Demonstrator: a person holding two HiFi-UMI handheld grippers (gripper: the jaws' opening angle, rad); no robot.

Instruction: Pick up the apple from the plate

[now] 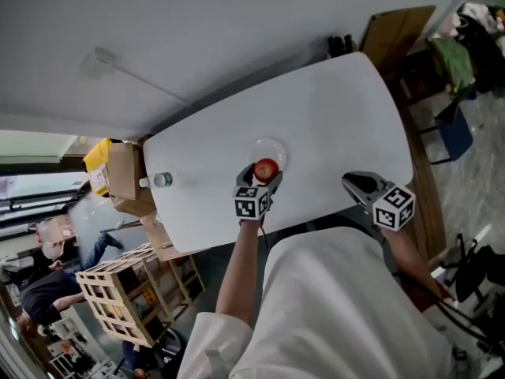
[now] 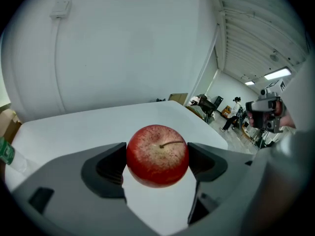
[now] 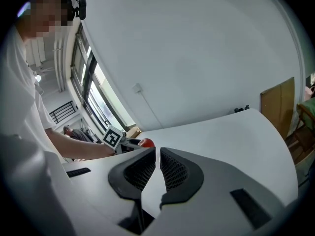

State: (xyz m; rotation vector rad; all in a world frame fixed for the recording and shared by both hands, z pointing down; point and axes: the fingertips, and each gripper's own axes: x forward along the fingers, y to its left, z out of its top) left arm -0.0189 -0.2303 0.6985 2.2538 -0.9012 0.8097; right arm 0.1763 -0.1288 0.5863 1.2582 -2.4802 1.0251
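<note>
- left hand-held gripper point(image 1: 262, 177): closed on the apple point(image 2: 157, 154). in the left gripper view one jaw presses each flank, at about the widest part. nothing else is between them.
- apple sits dead centre along the jaw line, neither ahead of the tips nor to one side. stem up, leaning a little to your right. it is near round, so there is no long axis to line up with.
- where it is: in the head view the apple overlaps the near edge of the clear plate point(image 1: 272, 147), on the white worktop point(image 1: 331, 117). i cannot tell from these views whether it rests on the plate or has cleared it. the left gripper view shows only plain white under it.
- right hand-held gripper point(image 3: 157, 156): jaws drawn together, a thin slit between them, holding nothing. it is low over the near right edge of the worktop, well apart from the plate. from there the apple lies off to its left.
- judgement: the grasp looks made and your left hand is the one on it. what's left is straight up, away from the plate.
- risk: smooth skin, two narrow contact patches. keep the squeeze steady and don't tilt as you rise.
</note>
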